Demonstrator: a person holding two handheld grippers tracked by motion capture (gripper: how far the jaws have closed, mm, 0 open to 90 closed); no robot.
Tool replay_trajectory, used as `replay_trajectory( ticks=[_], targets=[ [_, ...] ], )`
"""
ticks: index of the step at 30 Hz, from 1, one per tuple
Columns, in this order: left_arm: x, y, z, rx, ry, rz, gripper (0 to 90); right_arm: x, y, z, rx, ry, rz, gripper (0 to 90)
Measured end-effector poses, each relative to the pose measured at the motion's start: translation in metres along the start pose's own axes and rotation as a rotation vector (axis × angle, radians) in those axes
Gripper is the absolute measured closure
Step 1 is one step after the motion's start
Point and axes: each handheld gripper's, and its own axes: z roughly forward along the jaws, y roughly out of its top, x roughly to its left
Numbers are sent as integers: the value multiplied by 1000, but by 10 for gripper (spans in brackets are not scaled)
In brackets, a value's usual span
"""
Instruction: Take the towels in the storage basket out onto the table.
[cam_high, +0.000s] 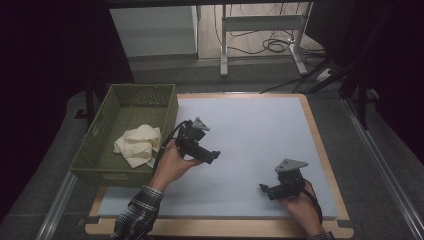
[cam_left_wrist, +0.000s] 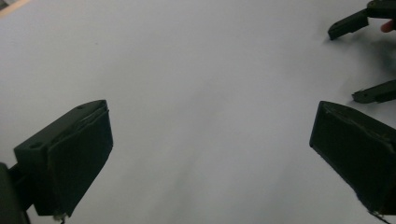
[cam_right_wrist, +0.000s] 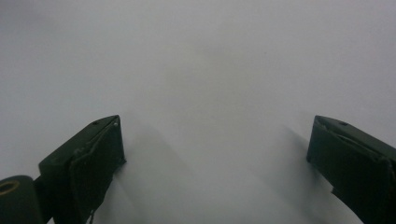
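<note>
here, the left hand-held gripper (cam_high: 214, 154) hovers over the pale mat (cam_high: 250, 130) on the counter (cam_high: 320, 145), just right of the green basket (cam_high: 100, 150); its jaws stand wide apart with nothing between them. the right hand-held gripper (cam_high: 263, 189) sits low near the mat's front right part, well apart from the left one, jaws likewise spread wide and empty. a crumpled cream cloth (cam_high: 137, 145) lies inside the basket, toward its near right side. in the left gripper view, the right hand-held gripper's jaws appear at upper right.
</note>
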Motion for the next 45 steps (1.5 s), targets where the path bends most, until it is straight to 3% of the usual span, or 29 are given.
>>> replay_trajectory(
  ticks=[8, 19, 26, 33, 38, 45],
  targets=[
    [37, -1, -20, 6, 46, -23, 4, 0, 0, 0, -2, 0, 1, 40],
    [70, -9, -36, 12, 116, -79, 7, 0, 0, 0, -2, -1, 1, 40],
    [99, -23, -48, 17, 167, -119, 8, 0, 0, 0, -2, 0, 1, 40],
    [116, -32, -64, -1, 198, -158, 12, 0, 0, 0, -2, -1, 1, 40],
    [130, -41, -78, 1, 243, -185, 13, 0, 0, 0, -1, -1, 1, 40],
    [153, -64, -80, 44, 277, -246, 11, 0, 0, 0, -1, -1, 1, 40]
  ],
)
